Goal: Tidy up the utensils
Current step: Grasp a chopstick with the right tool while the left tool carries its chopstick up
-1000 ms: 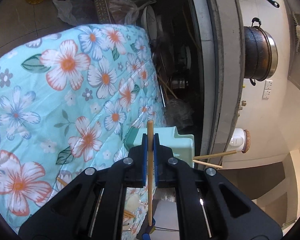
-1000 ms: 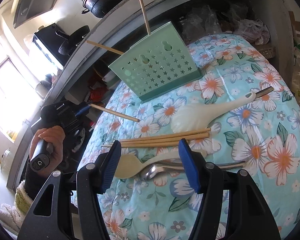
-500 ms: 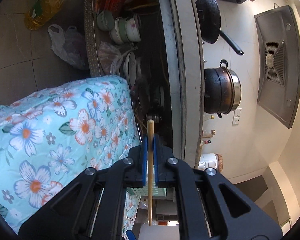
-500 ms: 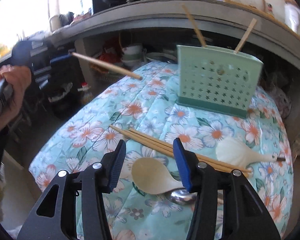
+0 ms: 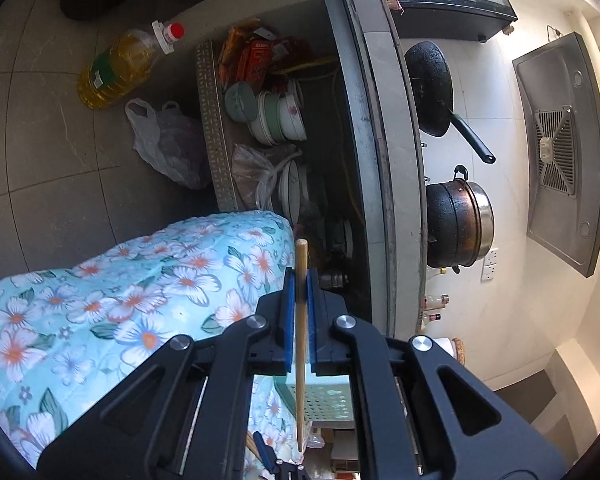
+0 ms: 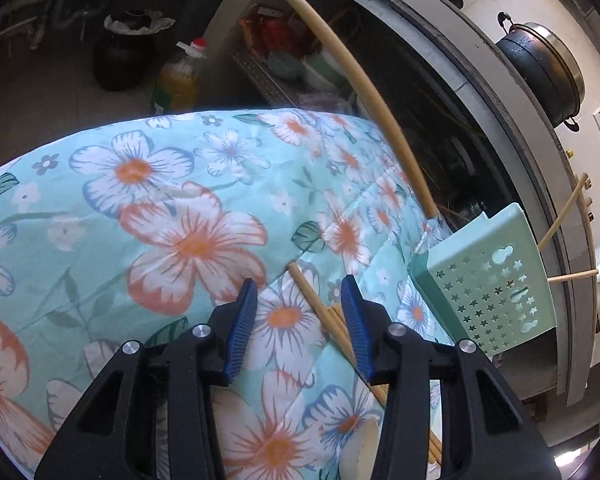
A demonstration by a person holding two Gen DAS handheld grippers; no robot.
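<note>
My left gripper (image 5: 299, 286) is shut on a wooden chopstick (image 5: 301, 344) that stands upright between its blue pads. The mint green utensil holder (image 5: 326, 402) shows low behind the fingers. In the right wrist view that held chopstick (image 6: 340, 52) arcs down toward the holder (image 6: 488, 292), which has two chopsticks (image 6: 560, 216) sticking out of it. My right gripper (image 6: 300, 312) hovers over the floral cloth (image 6: 160, 220) with its jaws closing. The ends of several loose chopsticks (image 6: 320, 308) lie between them, near the right pad, and no pad presses on them. A cream spoon (image 6: 364, 448) lies lower.
Beyond the table's far edge is a grey counter (image 5: 384, 160) with a black pot (image 5: 456, 228) and a wok (image 5: 430, 88). Under it stand bowls (image 5: 278, 114) on a shelf. An oil bottle (image 5: 120, 68), a plastic bag (image 5: 168, 140) and a dark bin (image 6: 124, 56) are on the floor.
The left gripper swung away with its chopstick, so the holder slid low in its view. The right gripper rolled, moved over the loose chopsticks' ends, and its jaws narrowed.
</note>
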